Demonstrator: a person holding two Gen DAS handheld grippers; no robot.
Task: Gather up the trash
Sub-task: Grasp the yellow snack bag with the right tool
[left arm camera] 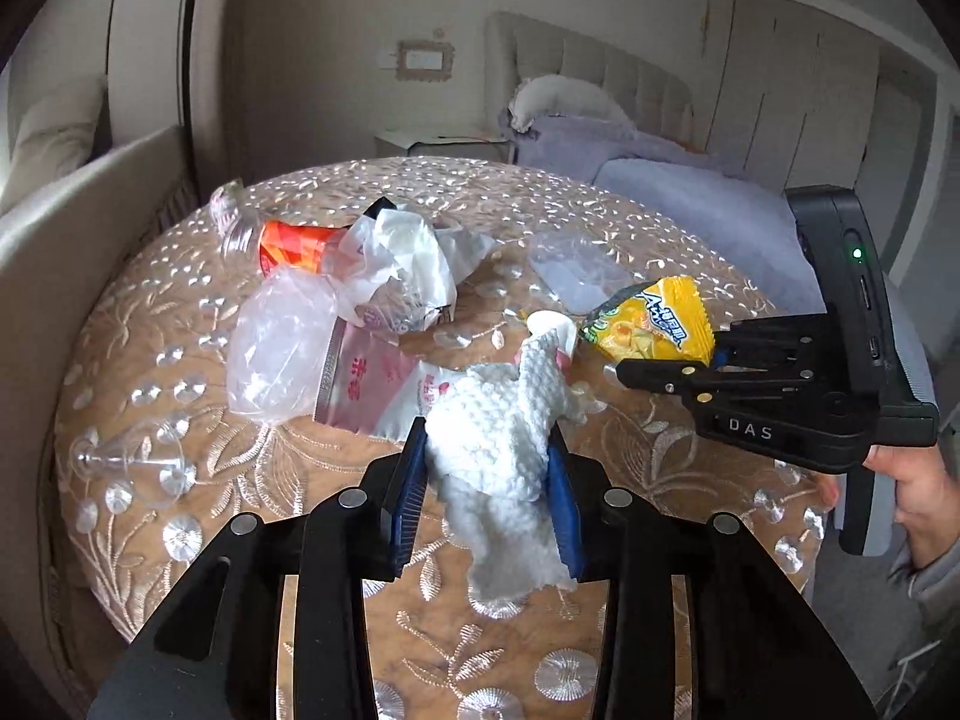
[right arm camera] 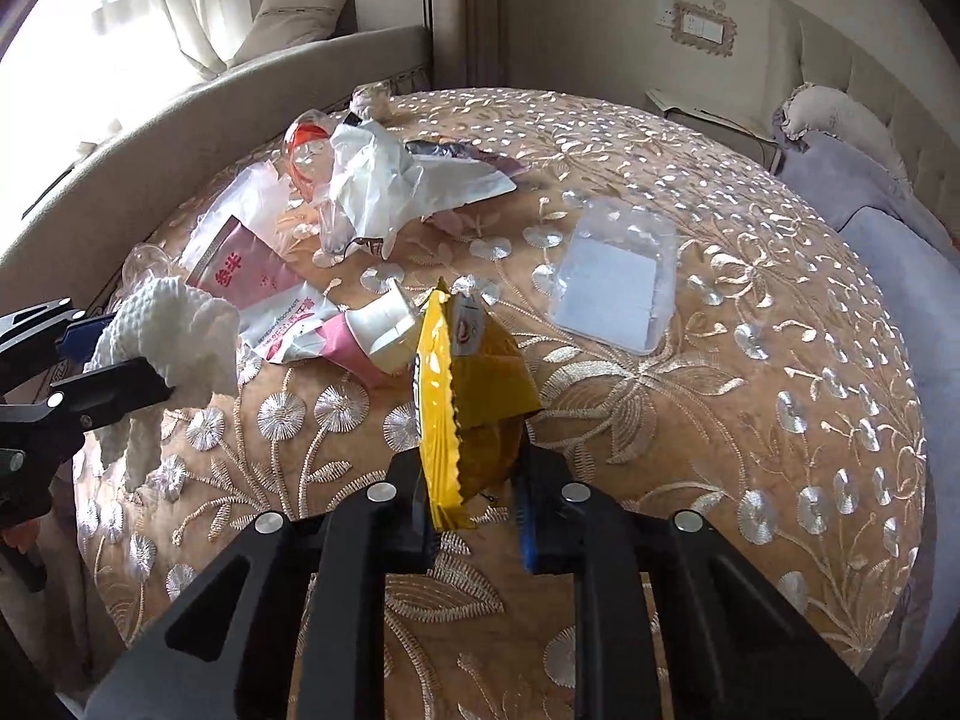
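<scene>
Left wrist view: we grip the white tissue wad (left arm camera: 501,450) in our left hand-held gripper (left arm camera: 489,474), above the counter (left arm camera: 660,456). Our right hand-held gripper (right arm camera: 474,480) pinches the yellow snack wrapper (right arm camera: 468,396). By our reckoning, bags, bottle and plastic tray (right arm camera: 612,282) remain uncollected.

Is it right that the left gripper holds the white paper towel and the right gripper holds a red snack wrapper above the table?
Not quite. The wrapper is yellow, not red: the right wrist view shows the right gripper shut on the yellow snack wrapper. The left gripper does hold the white paper towel.
</scene>
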